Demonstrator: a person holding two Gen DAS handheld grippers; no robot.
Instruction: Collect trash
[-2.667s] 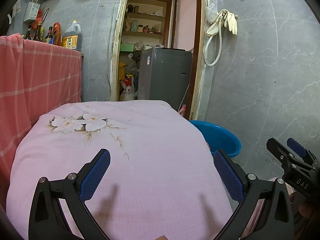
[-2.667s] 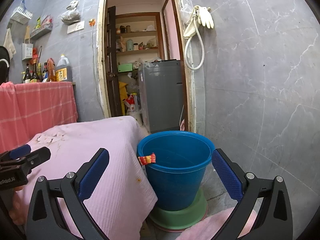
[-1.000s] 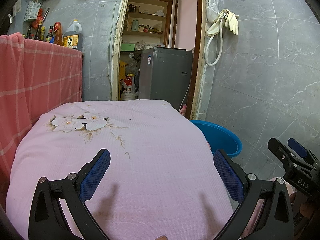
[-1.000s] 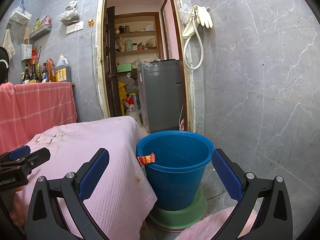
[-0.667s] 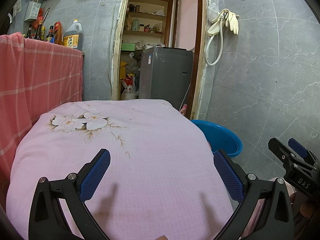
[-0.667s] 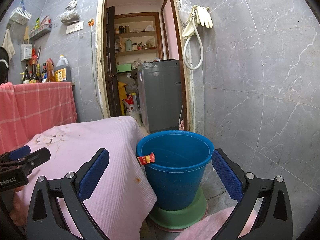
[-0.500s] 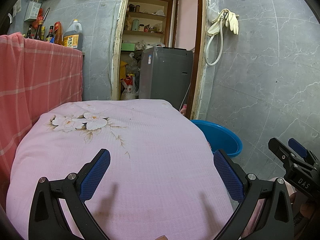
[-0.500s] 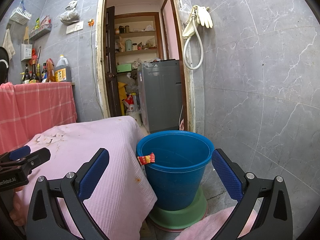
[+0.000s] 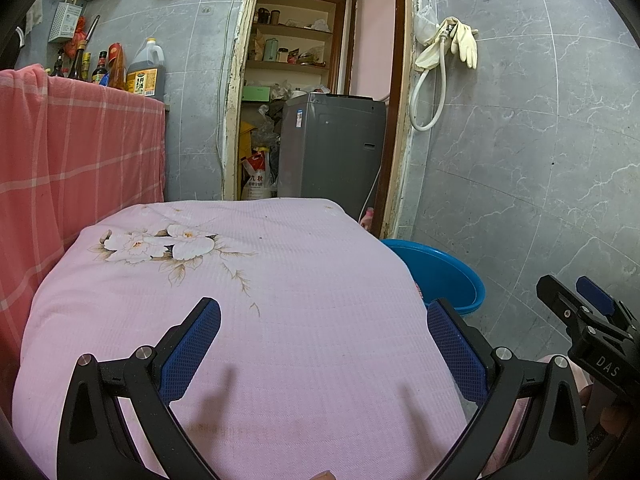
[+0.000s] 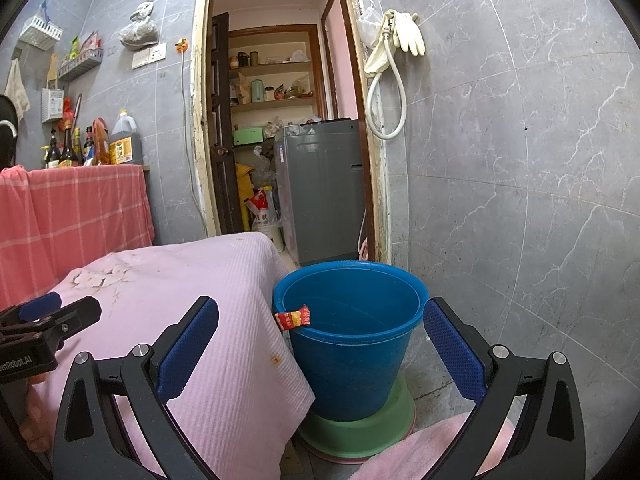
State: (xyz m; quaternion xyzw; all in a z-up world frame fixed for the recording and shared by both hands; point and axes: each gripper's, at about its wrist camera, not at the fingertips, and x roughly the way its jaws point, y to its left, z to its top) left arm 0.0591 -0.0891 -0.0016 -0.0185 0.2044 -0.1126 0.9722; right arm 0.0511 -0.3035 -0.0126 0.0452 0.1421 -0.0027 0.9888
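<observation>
Right wrist view: the right gripper [image 10: 320, 328] is hanging with its blue-padded jaws spread wide and nothing between them, pointing at the blue plastic bucket [image 10: 352, 360] that is standing on a green round base [image 10: 360, 432] on the floor. A small red and yellow snack wrapper [image 10: 294, 317] is sitting on the near-left rim of the bucket, half over the lip, just beside the hanging edge of the pink ribbed cloth [image 10: 208, 320]. Judgement: the wrapper is the remaining piece of trash; it needs either a light nudge inward or a pinch on its free end, approaching from above so the bucket is not tipping off its base. In the left wrist view the left gripper [image 9: 320, 344] is hovering above the cloth-covered table, jaws also wide apart and empty; no litter is showing on the cloth there, only a printed white flower [image 9: 168, 244] and a few small stains. Further out, grey marble-look wall tiles [image 10: 520, 160] are lining the room, a grey washing machine [image 10: 324, 188] is standing in the doorway, cream rubber gloves [image 10: 404, 36] are hanging on the wall, and bottles are lining a ledge over a red checked cloth [image 10: 72, 208].
</observation>
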